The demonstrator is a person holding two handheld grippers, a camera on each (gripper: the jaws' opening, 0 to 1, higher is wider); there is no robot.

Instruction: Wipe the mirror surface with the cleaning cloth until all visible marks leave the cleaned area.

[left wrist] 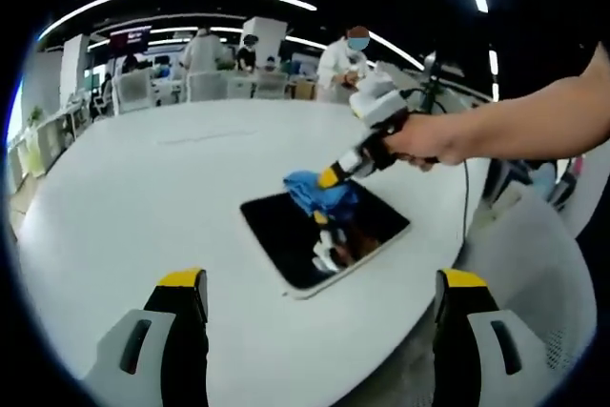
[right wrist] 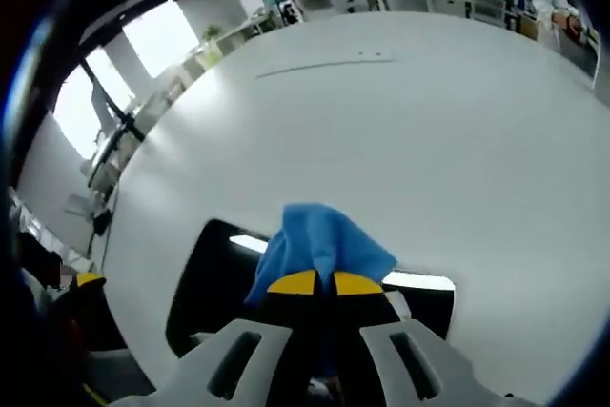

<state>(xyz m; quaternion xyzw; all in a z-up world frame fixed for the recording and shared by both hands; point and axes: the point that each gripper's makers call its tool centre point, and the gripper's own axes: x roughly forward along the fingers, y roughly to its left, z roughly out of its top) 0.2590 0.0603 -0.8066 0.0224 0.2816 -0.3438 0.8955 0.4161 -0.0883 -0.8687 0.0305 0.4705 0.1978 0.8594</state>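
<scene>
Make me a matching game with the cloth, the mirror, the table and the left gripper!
Things:
1. cloth
2. mirror
3. table
4. left gripper

Descriptions:
A. white, round-edged
B. open, holding nothing
C. blue, pinched in the right gripper
D. dark, lying flat on the table

Pairs: 1-C, 2-D, 3-A, 4-B

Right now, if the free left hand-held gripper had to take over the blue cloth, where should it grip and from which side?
Probably the loose bunched end of the blue cloth lying on the mirror, away from the right hand-held gripper. That end shows free folds, and the left hand-held gripper, jaws open, already faces it across the mirror.
</scene>
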